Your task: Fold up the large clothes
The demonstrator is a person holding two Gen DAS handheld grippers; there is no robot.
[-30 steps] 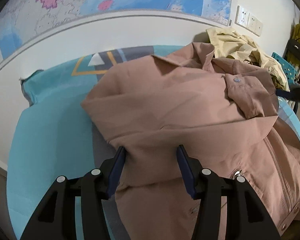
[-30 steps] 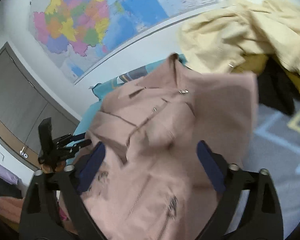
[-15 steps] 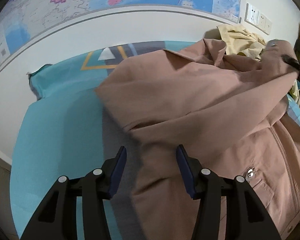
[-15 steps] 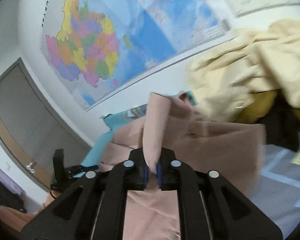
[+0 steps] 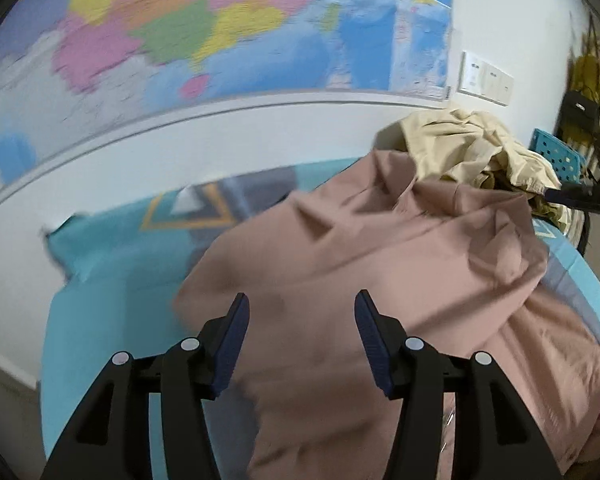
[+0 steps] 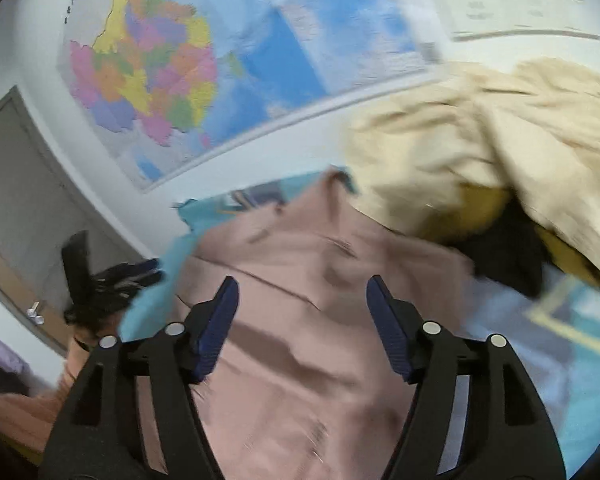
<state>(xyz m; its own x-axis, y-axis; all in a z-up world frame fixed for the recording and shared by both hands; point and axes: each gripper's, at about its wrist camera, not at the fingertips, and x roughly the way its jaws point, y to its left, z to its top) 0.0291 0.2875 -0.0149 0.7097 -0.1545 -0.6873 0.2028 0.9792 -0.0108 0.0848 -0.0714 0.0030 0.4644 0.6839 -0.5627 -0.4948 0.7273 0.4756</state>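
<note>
Nearest in the left wrist view, the left gripper (image 5: 302,334) hangs over the jacket (image 5: 380,280) with its blue-padded fingers spread apart and nothing between them. The dusty-pink jacket lies crumpled on the teal sheet (image 5: 112,280), filling the middle and right of the view, with a fold humped up toward its far side. To its left the sheet is bare, with a grey and yellow pattern (image 5: 204,208) farther back. Beyond the jacket sits a cream garment (image 5: 472,148) in a heap against the white wall, touching the jacket's far edge. Above it are wall switches (image 5: 486,78), and a map (image 5: 220,28) spans the wall.

In the right wrist view, the right gripper (image 6: 302,322) is likewise spread wide and empty above the jacket (image 6: 300,320). The left gripper (image 6: 112,284) shows at the left edge of the sheet (image 6: 164,280). Behind the jacket lie the cream garment (image 6: 480,136), dark and mustard cloth under it, then the map (image 6: 204,60). Both views are blurred.
</note>
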